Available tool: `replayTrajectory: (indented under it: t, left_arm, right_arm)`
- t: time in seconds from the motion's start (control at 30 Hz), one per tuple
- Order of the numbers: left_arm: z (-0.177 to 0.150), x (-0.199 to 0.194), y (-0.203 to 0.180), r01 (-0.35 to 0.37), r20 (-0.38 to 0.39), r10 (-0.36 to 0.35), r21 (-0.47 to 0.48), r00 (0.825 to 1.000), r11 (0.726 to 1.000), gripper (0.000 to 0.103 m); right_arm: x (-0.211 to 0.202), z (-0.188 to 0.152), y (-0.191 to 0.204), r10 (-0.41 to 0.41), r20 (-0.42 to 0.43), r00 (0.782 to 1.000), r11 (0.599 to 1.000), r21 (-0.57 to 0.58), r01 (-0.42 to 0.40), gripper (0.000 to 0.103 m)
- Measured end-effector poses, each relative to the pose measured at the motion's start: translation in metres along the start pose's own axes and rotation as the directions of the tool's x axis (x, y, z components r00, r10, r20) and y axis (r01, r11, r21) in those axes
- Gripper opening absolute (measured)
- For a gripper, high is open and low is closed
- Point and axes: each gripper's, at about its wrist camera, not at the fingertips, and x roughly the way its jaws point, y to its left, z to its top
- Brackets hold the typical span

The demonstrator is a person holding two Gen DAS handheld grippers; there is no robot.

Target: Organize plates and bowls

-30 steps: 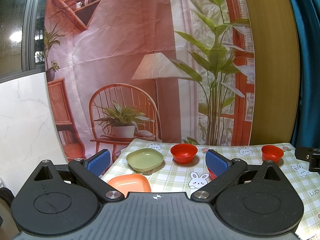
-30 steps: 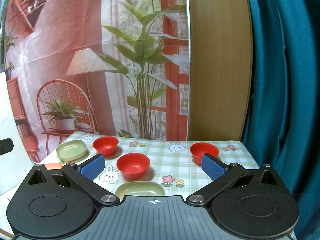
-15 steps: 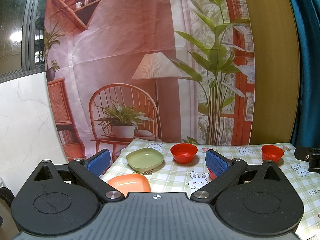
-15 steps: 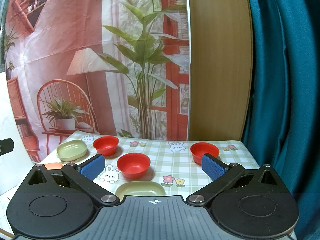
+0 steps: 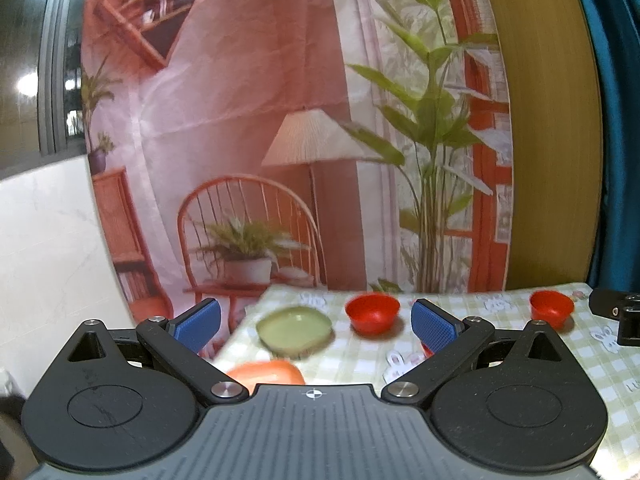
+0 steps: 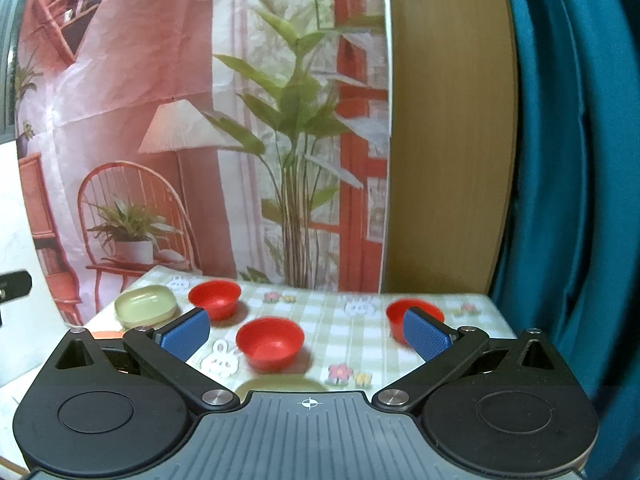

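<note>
Both cameras have crept toward the table since a second ago, the dishes sitting larger and blurred in each view, while the jaws stand as wide as before.

Left gripper (image 5: 316,322) hangs spread wide above the table's left end, holding nothing and touching nothing; between its blue pads (image 5: 434,325) lie a green plate (image 5: 295,328) at centre and an orange plate (image 5: 266,372) just under the gripper body at lower centre. Right gripper (image 6: 306,330) is equally wide and empty, a red bowl (image 6: 270,342) framed between its fingers at centre and another green plate (image 6: 280,383) half hidden at the bottom edge.

Further out, a second red bowl (image 6: 215,298) sits near the far green plate at left, and a third (image 6: 396,312) stands partly behind the right pad. All rest apart on the checked cloth (image 6: 344,344).

The risks, judged from here: the shallow plates offer only thin rims, so a pinch may slip or skid a plate toward the nearby left table edge; the smooth bowls could pop out of a hard squeeze; and with both grippers working one small table, they may knock each other or a neighbouring bowl.
</note>
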Motion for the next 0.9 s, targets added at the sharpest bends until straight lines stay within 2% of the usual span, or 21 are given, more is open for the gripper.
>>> replayTrajectory:
  t: [0.1, 0.2, 0.37, 0.47, 0.63, 0.77, 0.9]
  left_arm:
    - [0.012, 0.013, 0.008, -0.018, 0.021, 0.017, 0.01, 1.0, 1.0, 0.102]
    - [0.024, 0.037, 0.021, -0.016, 0.01, 0.016, 0.013, 1.0, 1.0, 0.102]
    - [0.037, 0.088, 0.058, -0.072, -0.028, 0.073, 0.025, 0.997, 0.997, 0.102]
    - [0.035, 0.116, 0.085, -0.11, -0.069, 0.111, 0.018, 0.991, 0.994, 0.101]
    - [0.023, 0.162, 0.127, -0.18, -0.157, 0.178, 0.0, 0.971, 0.984, 0.096]
    - [0.015, 0.193, 0.153, -0.2, -0.209, 0.191, -0.022, 0.959, 0.979, 0.092]
    - [0.001, 0.218, 0.17, -0.191, -0.253, 0.175, -0.042, 0.952, 0.981, 0.089]
  right_arm:
    - [0.017, 0.013, 0.013, 0.042, 0.018, 0.999, 0.999, -0.02, -0.042, 0.103]
    - [0.043, 0.027, 0.021, 0.088, 0.01, 0.996, 0.996, -0.019, -0.088, 0.103]
    - [0.101, 0.04, 0.05, 0.166, -0.03, 0.986, 0.986, -0.025, -0.166, 0.102]
    - [0.132, 0.041, 0.078, 0.206, -0.058, 0.977, 0.977, -0.05, -0.209, 0.1]
    - [0.179, 0.034, 0.132, 0.279, -0.112, 0.954, 0.954, -0.081, -0.288, 0.095]
    - [0.212, 0.027, 0.17, 0.328, -0.141, 0.934, 0.936, -0.087, -0.341, 0.09]
    - [0.241, 0.015, 0.201, 0.36, -0.184, 0.915, 0.922, -0.077, -0.379, 0.084]
